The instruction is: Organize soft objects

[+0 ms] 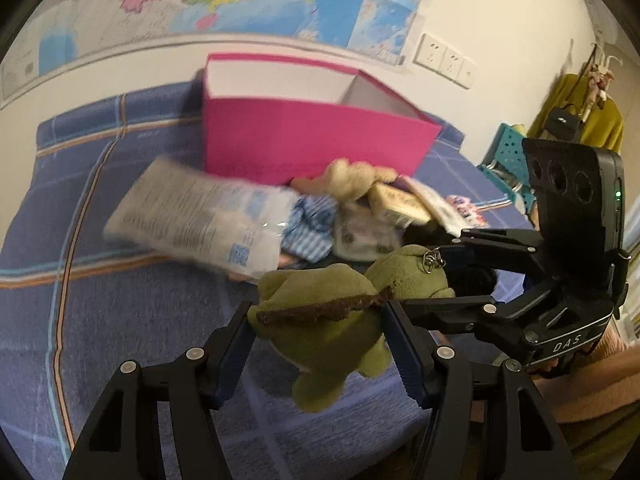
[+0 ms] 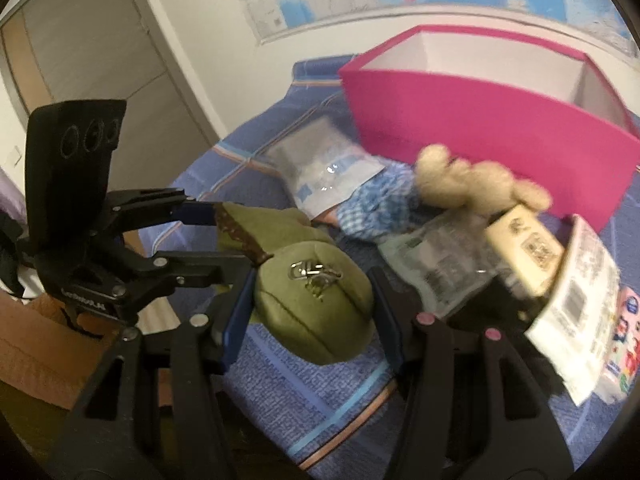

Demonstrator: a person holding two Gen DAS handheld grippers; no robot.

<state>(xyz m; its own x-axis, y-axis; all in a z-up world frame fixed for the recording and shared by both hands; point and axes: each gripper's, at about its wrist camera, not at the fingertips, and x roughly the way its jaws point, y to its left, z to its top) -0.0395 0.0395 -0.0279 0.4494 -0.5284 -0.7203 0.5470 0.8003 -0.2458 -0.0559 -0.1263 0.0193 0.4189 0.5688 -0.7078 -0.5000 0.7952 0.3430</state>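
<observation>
A green plush toy (image 1: pixel 324 320) with a brown ridge and a metal clasp hangs above the blue bedspread. My left gripper (image 1: pixel 318 316) is shut on its body. My right gripper (image 2: pixel 310 292) is shut on its head (image 2: pixel 316 296), where the clasp sits. In the left wrist view the right gripper (image 1: pixel 444 276) reaches in from the right; in the right wrist view the left gripper (image 2: pixel 224 232) reaches in from the left. An open pink box (image 1: pixel 312 140) stands behind, also in the right wrist view (image 2: pixel 480 128).
A pile lies before the box: a clear plastic packet (image 1: pixel 200 216), blue checked cloth (image 1: pixel 312 224), a beige plush bear (image 2: pixel 476 188), a small cream box (image 2: pixel 524 248) and printed packets (image 2: pixel 580 312). The bedspread (image 1: pixel 140 340) meets a wall with a map behind.
</observation>
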